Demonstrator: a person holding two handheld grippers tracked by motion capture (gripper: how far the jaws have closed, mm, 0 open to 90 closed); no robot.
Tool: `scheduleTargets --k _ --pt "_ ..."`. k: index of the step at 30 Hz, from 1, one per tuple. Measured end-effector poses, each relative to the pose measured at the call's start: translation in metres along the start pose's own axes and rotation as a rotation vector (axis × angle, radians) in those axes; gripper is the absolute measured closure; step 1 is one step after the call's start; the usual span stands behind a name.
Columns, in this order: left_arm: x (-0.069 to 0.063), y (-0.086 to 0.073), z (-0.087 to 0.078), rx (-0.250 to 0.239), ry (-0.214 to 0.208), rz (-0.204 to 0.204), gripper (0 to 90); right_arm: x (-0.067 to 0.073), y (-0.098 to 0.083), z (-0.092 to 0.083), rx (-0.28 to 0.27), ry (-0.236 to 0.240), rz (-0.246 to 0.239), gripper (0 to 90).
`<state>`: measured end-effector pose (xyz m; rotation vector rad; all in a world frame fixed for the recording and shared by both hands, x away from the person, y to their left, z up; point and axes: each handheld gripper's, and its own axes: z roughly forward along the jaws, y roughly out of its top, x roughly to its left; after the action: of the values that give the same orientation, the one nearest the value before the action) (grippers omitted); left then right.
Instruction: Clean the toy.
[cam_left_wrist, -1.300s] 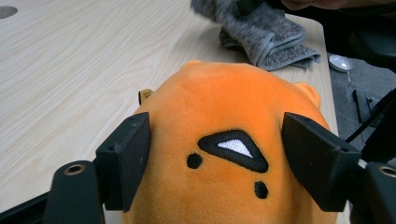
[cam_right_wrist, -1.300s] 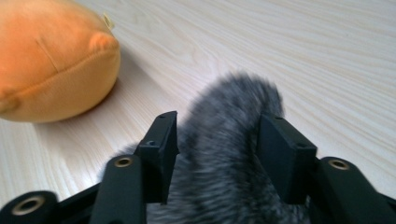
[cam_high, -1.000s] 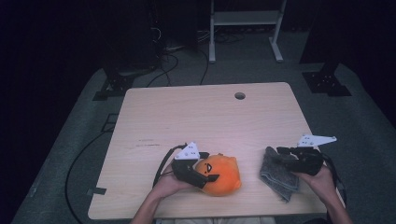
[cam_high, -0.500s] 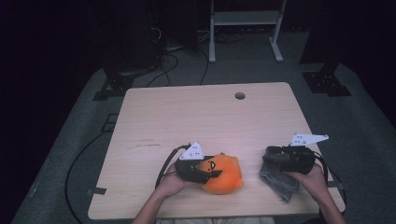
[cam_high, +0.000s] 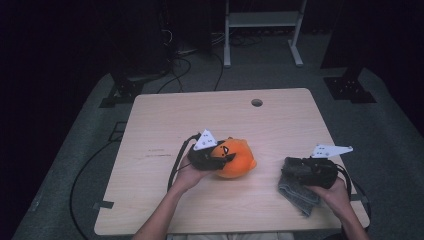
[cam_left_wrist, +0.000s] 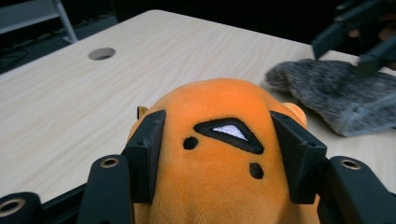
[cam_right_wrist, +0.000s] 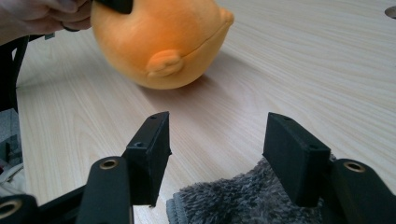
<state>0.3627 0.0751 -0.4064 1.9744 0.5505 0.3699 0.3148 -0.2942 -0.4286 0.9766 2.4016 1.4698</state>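
Plush toy (cam_left_wrist: 219, 154) is being clamped by left hand-held gripper (cam_left_wrist: 219, 158) for lifting; right hand-held gripper (cam_right_wrist: 217, 156), jaws just widening, is hovering released over grey cloth (cam_right_wrist: 243, 205) at its 6 o'clock.

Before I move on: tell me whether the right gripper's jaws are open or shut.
Open. The right gripper has its jaws apart, bare wooden table between them, above the grey fuzzy cloth; they have just been opening.

A pale wooden surface (cam_high: 165, 125) has a round cable hole (cam_high: 257, 102) near its far edge. It stands on grey carpet (cam_high: 85, 150), where black cables (cam_high: 175, 65) trail behind it. A white metal frame (cam_high: 262, 22) rises in the dark beyond.
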Motion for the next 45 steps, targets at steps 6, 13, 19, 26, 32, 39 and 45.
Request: scheduleTargets --k 6,13,19,26,32,39,45 --pt "0.011 -0.002 0.011 0.003 0.032 -0.038 39.8 0.000 0.000 0.002 0.003 0.004 -0.006 39.1" --pt "0.017 -0.011 0.004 -0.014 0.018 -0.123 19.7 0.001 -0.001 0.006 0.018 0.012 -0.002 38.6" --pt "0.016 -0.009 -0.012 -0.017 0.032 -0.108 15.1 0.003 0.000 0.008 0.025 0.010 -0.009 38.3" --pt "0.015 -0.014 -0.026 -0.020 0.058 -0.102 12.6 0.005 0.001 0.012 0.028 0.009 -0.015 37.3" --pt "0.013 -0.018 -0.038 -0.035 0.066 -0.110 11.9 0.007 0.002 0.014 0.027 0.010 -0.018 37.3" --pt "0.014 -0.027 -0.047 -0.034 0.086 -0.121 11.6 0.008 0.002 0.014 0.024 0.006 -0.019 37.0" --pt "0.014 -0.035 -0.057 -0.047 0.099 -0.136 11.6 0.007 0.001 0.011 0.014 -0.002 -0.015 37.0"
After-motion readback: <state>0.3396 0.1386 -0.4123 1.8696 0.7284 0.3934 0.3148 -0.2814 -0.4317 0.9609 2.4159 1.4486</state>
